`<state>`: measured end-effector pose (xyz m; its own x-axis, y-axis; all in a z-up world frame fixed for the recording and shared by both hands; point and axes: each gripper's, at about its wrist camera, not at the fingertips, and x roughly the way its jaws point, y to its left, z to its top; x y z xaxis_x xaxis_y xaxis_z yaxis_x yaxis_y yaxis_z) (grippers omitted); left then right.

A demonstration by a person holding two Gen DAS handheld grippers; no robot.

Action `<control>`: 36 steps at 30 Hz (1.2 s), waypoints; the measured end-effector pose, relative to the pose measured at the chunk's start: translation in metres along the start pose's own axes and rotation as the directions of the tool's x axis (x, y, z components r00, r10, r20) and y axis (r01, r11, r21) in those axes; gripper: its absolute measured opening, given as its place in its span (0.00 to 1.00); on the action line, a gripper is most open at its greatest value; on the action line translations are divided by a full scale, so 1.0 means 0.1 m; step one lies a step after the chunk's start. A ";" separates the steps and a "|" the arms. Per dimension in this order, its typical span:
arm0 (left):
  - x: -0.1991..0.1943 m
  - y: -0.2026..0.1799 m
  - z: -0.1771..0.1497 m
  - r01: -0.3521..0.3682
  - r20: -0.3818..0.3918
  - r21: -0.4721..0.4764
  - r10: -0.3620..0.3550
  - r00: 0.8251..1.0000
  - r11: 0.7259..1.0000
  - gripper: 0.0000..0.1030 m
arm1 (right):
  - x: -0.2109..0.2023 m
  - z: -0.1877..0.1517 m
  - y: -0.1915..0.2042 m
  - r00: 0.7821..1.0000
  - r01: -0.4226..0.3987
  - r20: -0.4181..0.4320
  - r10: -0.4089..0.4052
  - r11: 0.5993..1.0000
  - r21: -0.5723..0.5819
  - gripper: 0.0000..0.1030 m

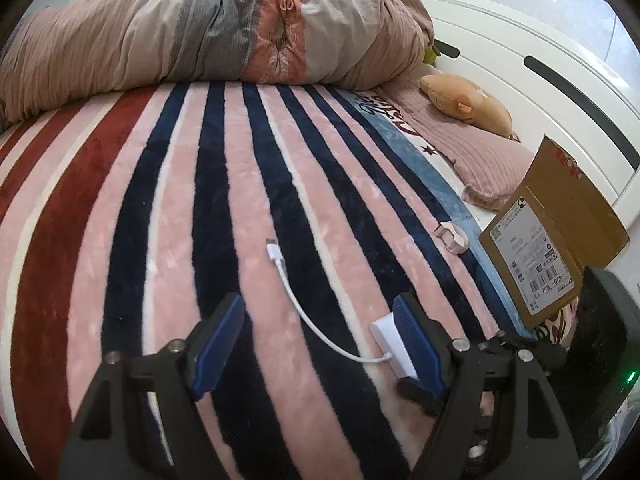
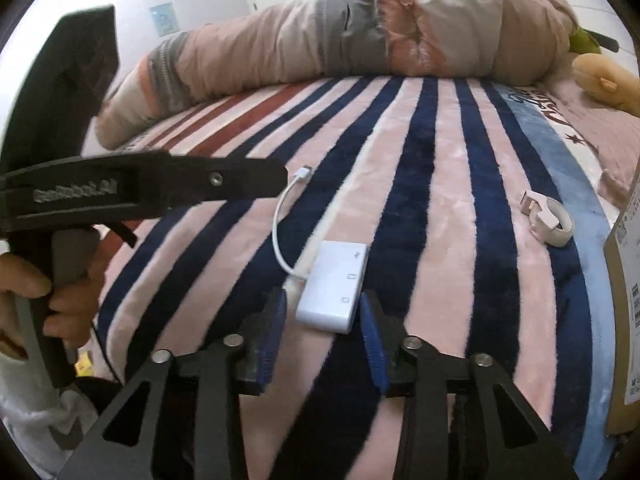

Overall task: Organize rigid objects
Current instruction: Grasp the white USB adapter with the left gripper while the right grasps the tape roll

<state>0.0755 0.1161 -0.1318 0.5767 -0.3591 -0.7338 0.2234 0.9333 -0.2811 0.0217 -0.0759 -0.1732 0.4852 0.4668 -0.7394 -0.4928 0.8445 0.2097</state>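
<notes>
white adapter [image 2: 333, 286] lies flat on striped blanket [image 2: 440, 184], long axis running away from the right gripper [image 2: 326, 332], whose wide-spread jaws flank its near end without touching. its cable [image 2: 280, 220] curls toward the far plug. only the left view shows the left gripper [image 1: 320, 340] gaping empty and the cardboard box [image 1: 560, 232] standing open.

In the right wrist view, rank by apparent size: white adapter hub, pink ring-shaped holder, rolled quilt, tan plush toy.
1. rolled quilt, by far the largest.
2. white adapter hub, though nearness to the camera inflates it.
3. tan plush toy and pink ring-shaped holder: unsure, since the toy is cut off at the edge and farther away.
</notes>
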 end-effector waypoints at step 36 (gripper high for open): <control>0.38 -0.42 -0.22 -0.032 -0.070 0.116 0.040 0.997 0.993 0.26 | 0.07 0.40 -0.79 0.979 0.204 -0.020 -0.205 0.979 -0.014 0.34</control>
<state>0.0708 0.0636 -0.1609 0.5290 -0.3202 -0.7859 0.2944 0.9378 -0.1840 0.0931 -0.1282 -0.1692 0.5612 0.2788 -0.7793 -0.3931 0.9184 0.0455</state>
